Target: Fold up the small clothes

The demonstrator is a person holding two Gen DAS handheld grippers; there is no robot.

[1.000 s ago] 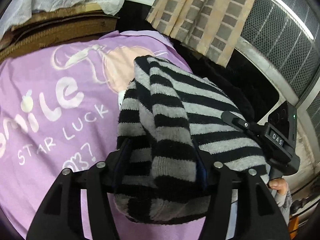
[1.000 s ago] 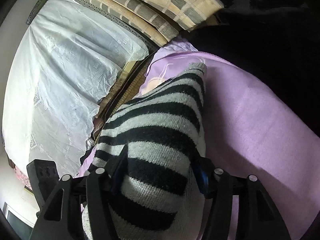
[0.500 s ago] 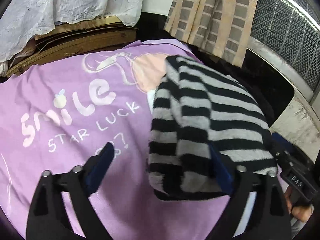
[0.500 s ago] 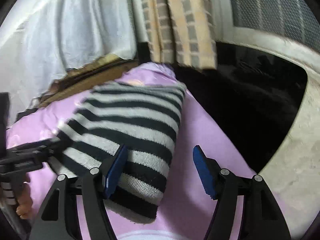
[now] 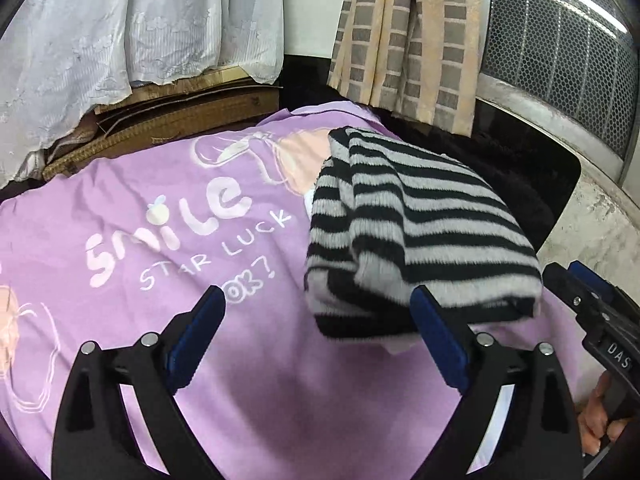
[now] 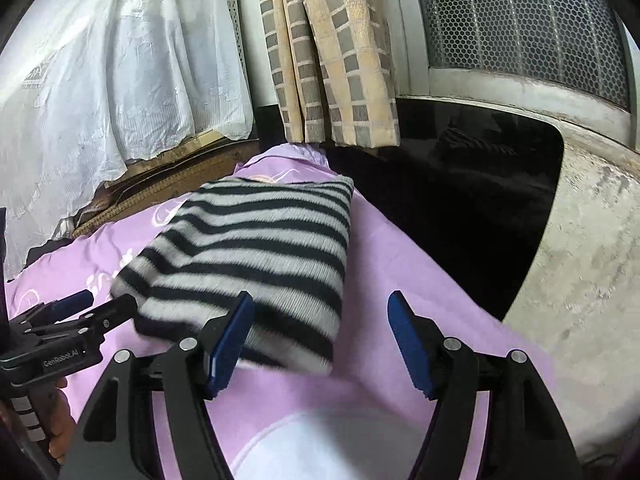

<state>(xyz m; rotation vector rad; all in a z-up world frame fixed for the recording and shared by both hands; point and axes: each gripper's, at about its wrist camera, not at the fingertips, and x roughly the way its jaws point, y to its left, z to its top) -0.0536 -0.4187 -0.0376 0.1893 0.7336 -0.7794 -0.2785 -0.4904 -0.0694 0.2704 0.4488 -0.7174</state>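
The striped sweater (image 5: 416, 236) lies folded on the purple sheet (image 5: 160, 208), near its far right edge. Both the left tongs (image 5: 316, 336) and the right tongs (image 6: 320, 336) stand spread wide, empty, just short of the sweater's near edge.

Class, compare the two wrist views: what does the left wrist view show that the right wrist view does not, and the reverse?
Only the left wrist view shows the "smile STAR LUCK" print on the purple cloth, and the open left tool. Only the right wrist view shows the open right tool from behind and a white patch on the cloth's near edge. Both show the folded striped garment, lying released on the cloth, the checked curtain and the white lace curtain.
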